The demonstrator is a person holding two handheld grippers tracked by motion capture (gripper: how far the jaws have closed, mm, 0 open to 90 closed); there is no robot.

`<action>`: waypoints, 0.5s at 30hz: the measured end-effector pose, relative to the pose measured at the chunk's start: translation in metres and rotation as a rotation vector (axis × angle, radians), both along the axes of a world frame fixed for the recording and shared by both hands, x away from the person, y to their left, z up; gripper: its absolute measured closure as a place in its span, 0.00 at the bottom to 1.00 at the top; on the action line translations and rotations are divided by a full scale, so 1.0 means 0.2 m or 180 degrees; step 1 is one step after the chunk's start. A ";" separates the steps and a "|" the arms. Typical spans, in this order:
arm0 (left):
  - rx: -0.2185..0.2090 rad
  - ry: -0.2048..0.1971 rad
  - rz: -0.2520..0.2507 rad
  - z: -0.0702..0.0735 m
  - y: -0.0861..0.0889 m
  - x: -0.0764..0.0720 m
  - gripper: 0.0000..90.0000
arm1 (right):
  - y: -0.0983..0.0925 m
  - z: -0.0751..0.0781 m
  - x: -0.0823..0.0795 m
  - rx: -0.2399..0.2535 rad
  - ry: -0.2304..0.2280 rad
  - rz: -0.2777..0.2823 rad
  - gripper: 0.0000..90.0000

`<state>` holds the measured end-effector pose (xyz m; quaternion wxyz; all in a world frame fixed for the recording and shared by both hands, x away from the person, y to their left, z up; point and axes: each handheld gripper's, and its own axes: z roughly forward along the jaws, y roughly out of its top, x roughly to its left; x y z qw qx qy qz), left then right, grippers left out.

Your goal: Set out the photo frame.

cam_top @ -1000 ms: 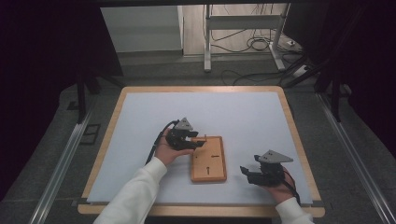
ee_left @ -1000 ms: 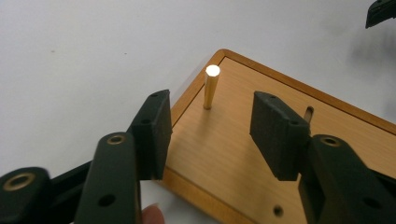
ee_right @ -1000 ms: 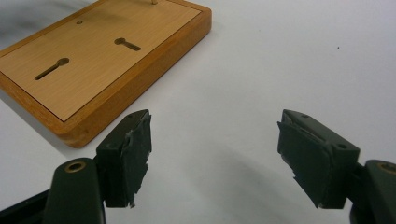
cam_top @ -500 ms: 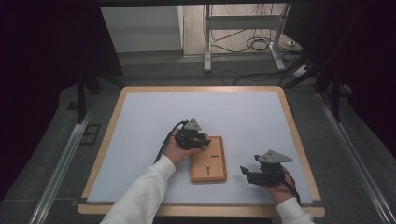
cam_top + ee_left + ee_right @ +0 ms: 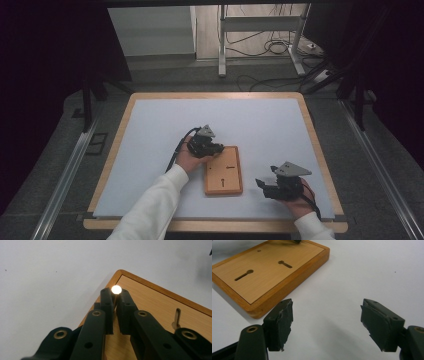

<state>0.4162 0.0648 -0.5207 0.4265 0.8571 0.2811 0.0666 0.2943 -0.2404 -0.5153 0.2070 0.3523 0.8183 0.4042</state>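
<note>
A flat wooden board (image 5: 223,172) with two keyhole slots (image 5: 244,275) lies on the white table mat. My left gripper (image 5: 218,148) is at the board's far left corner, shut on a thin pin with a round bright head (image 5: 116,289). The head pokes out just past the fingertips, above the board's edge (image 5: 121,272). To the right of the board, low over the mat, my right gripper (image 5: 261,185) points at it. Its jaws (image 5: 327,325) stand wide open with nothing between them.
The white mat (image 5: 150,130) covers a wood-rimmed table (image 5: 215,95). Metal rails run along both sides of the table. A stand and cables sit on the floor beyond the far edge (image 5: 270,47).
My left gripper has moved right and a little forward, from beside the board to its far left corner. The right gripper has stayed in place.
</note>
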 end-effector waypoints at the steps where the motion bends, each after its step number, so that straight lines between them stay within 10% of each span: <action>1: 0.0015 0.0027 -0.0003 0.00 0.00 0.00 0.94 | 0.01 0.00 0.00 -0.0001 -0.0007 0.0014 0.29; 15: -0.0046 0.0271 -0.0091 0.01 0.02 0.05 0.93 | 0.06 0.01 -0.04 -0.0030 -0.0092 0.0253 0.26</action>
